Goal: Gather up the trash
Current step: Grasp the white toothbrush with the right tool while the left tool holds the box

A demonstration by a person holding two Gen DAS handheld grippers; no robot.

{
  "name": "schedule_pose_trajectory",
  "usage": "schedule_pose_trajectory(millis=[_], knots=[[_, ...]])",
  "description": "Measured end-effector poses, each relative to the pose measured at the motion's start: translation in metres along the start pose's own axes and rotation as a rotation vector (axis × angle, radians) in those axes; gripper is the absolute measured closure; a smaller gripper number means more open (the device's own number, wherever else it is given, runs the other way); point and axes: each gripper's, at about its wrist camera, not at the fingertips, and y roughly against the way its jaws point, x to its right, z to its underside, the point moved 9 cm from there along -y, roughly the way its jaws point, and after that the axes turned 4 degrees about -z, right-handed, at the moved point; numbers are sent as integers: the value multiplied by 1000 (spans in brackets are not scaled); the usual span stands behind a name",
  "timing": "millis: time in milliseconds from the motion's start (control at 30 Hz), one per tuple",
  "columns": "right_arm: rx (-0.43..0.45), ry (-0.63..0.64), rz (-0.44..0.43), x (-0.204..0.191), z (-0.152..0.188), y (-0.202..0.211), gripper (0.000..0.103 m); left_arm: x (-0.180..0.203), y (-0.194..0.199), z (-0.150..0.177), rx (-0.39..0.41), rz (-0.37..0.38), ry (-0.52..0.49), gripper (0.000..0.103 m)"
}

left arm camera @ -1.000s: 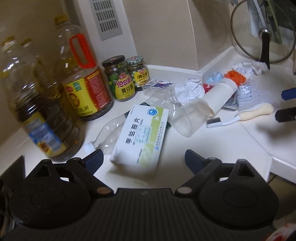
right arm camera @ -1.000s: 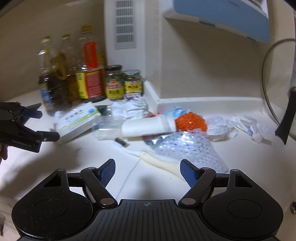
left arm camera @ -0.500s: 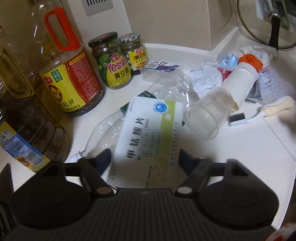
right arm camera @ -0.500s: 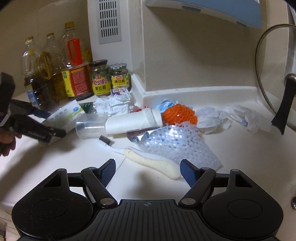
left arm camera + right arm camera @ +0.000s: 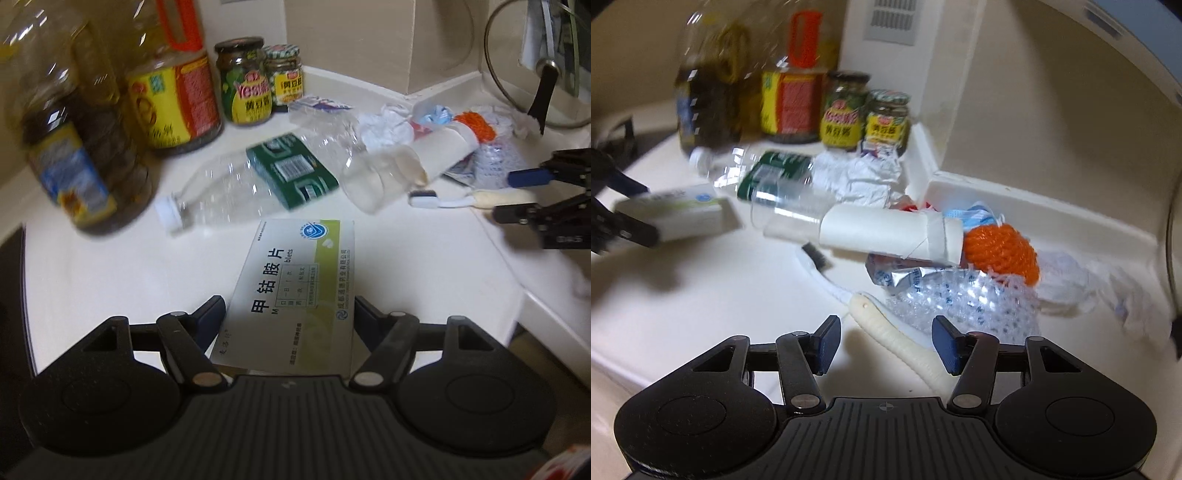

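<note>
My left gripper [image 5: 290,314] is shut on a white and green medicine box [image 5: 295,273], held clear of the trash pile. Behind it lie a crushed clear bottle [image 5: 221,192], a green box [image 5: 291,170] and a clear cup with a paper roll [image 5: 380,177] stuck in it. In the right wrist view my right gripper [image 5: 886,341] straddles the cream handle of a toothbrush [image 5: 875,321]. Its jaws are closing, and the pads stand apart from the handle. An orange scrubber [image 5: 1001,251], bubble wrap [image 5: 971,302] and crumpled paper [image 5: 860,177] lie beyond.
Oil bottles [image 5: 170,92] and two jars [image 5: 245,81] stand against the back wall at the left. A glass pot lid [image 5: 535,66] leans in the right corner. The counter edge [image 5: 535,295] drops off at the right, and a dark stove edge [image 5: 11,295] shows at the far left.
The left gripper closed on the medicine box and drew it back off the pile, uncovering the green box. The right gripper sank toward the toothbrush handle and its jaws narrowed.
</note>
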Motion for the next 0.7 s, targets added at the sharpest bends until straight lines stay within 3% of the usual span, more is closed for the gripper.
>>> schedule_pose_trajectory(millis=[100,200,300,467,500,600,700], knots=[[-32,-5,-35,-6,0,7,60,4,9,11,-7,16,30,31],[-36,11,-73,-18,-1,18,61,8,12,18,-7,21,44,30],[-1,113,-38,-22,-9,20,61,9,12,20,-7,16,41,30],[-50,226,-47,-16,-9,-6,61,6,12,20,-1,0,61,29],[-62,245,-52,-14,-7,-12,61,5,12,19,2,0,70,24],[-76,244,-57,-8,-4,-16,61,6,12,20,2,5,78,22],[-99,191,-79,-8,-2,-9,70,8,11,20,2,7,74,22]])
